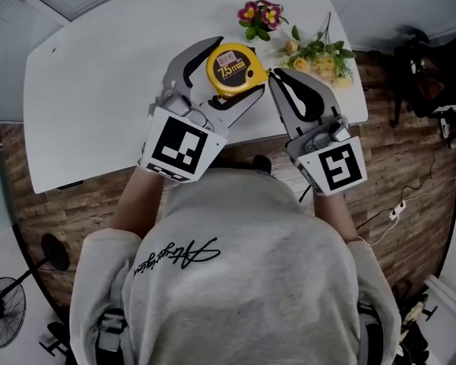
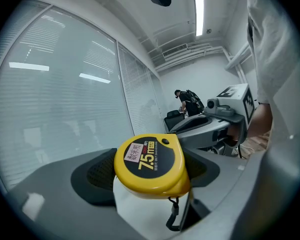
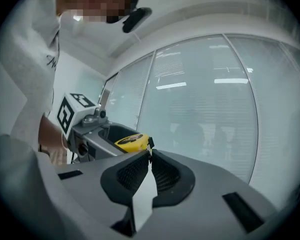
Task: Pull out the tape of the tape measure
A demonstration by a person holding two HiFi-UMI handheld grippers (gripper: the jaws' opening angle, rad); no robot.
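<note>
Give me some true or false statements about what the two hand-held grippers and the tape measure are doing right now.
1. The left hand-held gripper clamps a yellow tape measure. True.
2. The tape measure's label reads 5 m. False: it reads 7.5 m.
3. The right hand-held gripper is wide open. False: its jaws are closed at the tips, apparently on the end hook right beside the tape measure.
4. Flowers lie on the white table. True.
5. A long stretch of tape is out. False: no blade shows between the tape measure and the right hand-held gripper.
</note>
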